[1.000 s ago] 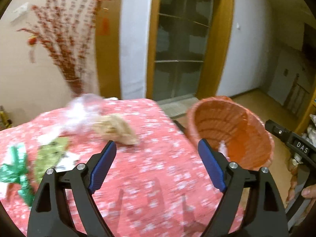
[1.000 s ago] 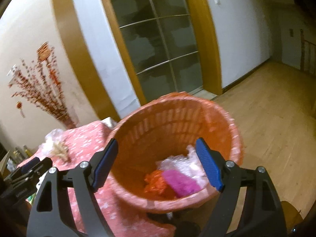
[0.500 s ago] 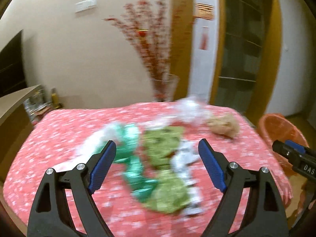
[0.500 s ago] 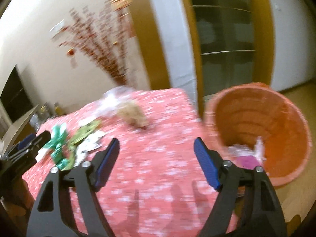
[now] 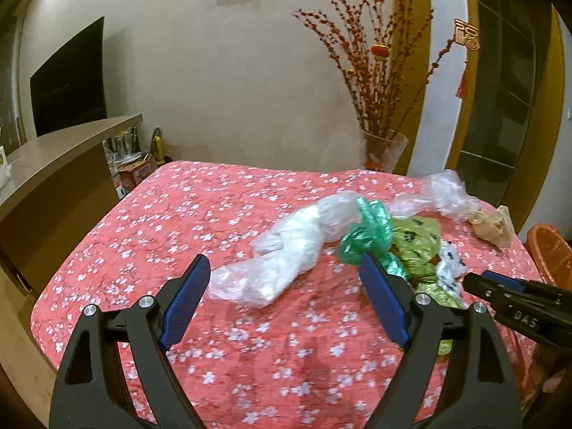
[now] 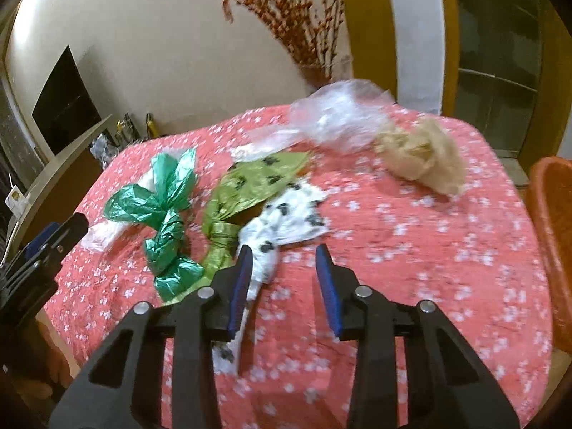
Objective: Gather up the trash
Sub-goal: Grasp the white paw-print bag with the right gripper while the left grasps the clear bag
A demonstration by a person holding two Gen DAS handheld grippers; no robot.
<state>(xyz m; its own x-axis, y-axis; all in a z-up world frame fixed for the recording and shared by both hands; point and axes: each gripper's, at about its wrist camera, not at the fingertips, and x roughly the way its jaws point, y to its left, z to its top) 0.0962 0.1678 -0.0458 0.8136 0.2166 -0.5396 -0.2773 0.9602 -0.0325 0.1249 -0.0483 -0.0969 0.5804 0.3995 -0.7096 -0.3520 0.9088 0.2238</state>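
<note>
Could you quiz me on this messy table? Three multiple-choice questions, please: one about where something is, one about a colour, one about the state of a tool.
1. Where does the orange basket stand?
A. at the table's right edge
B. in the middle of the table
C. on the wooden counter

2. What colour is the knotted bag nearest the left tool?
A. blue
B. green
C. black

3. The right tool is:
A. clamped on the brown paper
B. gripping the basket
C. holding nothing

Answers: 1 A, its rim shows beside the tablecloth's right edge; 2 B, shiny green plastic; 3 C, only cloth shows between its pads.

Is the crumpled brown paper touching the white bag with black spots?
Apart. The right wrist view shows bare red tablecloth between the brown paper and the white spotted bag.
</note>
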